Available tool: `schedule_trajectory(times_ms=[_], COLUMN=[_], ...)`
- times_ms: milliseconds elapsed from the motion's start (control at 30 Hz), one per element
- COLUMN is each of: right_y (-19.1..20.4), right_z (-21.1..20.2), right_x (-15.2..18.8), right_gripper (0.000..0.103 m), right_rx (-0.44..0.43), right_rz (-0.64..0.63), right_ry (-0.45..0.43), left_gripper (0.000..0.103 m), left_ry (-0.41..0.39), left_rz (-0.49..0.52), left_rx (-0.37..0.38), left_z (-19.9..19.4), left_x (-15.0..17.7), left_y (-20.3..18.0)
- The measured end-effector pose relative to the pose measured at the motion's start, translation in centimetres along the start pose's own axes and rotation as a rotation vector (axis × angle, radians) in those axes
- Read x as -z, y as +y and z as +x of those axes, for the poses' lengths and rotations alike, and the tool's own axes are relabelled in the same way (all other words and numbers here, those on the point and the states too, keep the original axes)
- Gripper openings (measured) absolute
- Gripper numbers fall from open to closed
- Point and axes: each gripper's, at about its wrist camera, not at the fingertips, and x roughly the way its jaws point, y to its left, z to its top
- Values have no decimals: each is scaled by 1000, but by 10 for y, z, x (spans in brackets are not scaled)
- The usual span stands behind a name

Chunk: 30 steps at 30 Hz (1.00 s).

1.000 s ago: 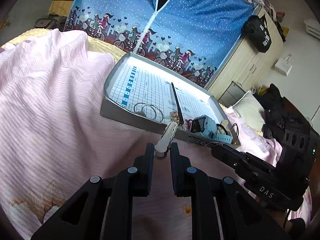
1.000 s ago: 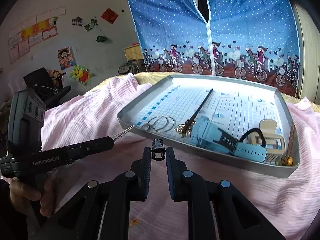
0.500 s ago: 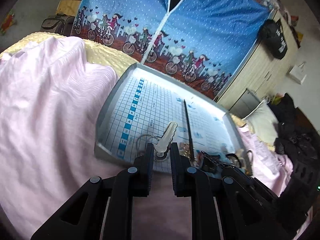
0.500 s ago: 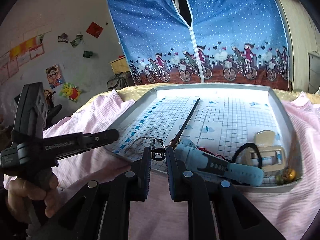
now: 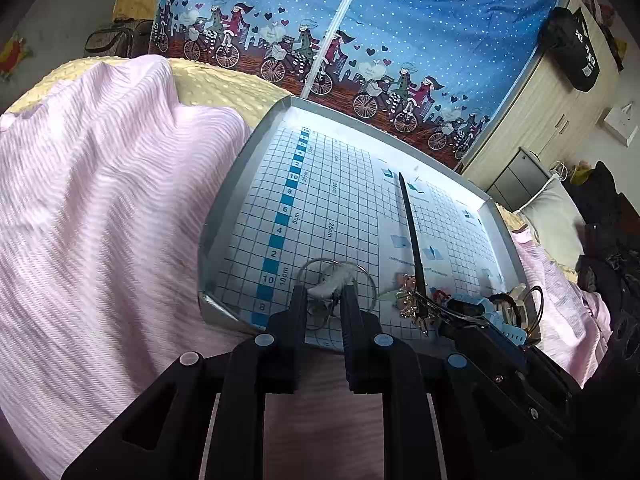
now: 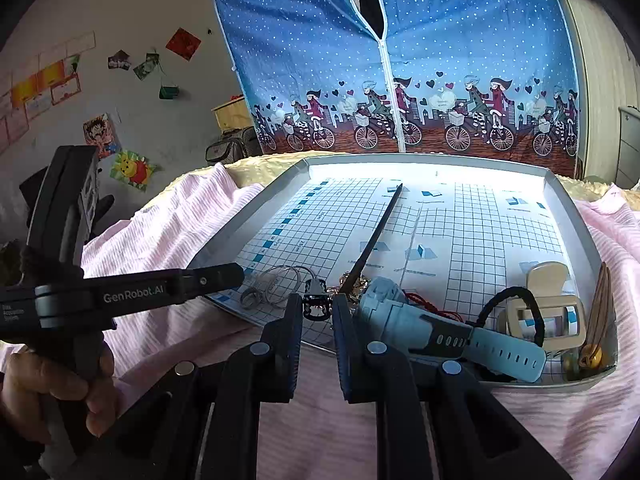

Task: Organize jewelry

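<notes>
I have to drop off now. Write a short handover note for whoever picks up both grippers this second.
Left gripper: jaws shut on a pale white hair clip, held above the thin wire hoops at the near-left corner of the grey grid-lined tray.
Right gripper: jaws shut on a small black clasp piece, over the tray's near edge.
In tray: long black hair stick, light blue watch, beige claw clip, black hair tie.
Done: those items are in the tray.
Left: set down both held pieces.
</notes>
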Motion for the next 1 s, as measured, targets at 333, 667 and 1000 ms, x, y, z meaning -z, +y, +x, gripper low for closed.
schedule_trajectory(times_ms=[333,667,1000], right_y=[6,28,58], right_z=[-8,-71,-172], right_x=[1,3,21], right_gripper=[22,69,103], right_rx=[29,119,189], right_rz=[-32,-96,-24], right_ry=[-18,-114,-267], left_gripper=[15,83,101], left_ry=[-25,-163,-373], left_rz=[24,-11,66], left_rx=[5,-1,-49], left_z=[-17,-87,-188], left_x=[-5,6,58], left_y=[1,2,-16])
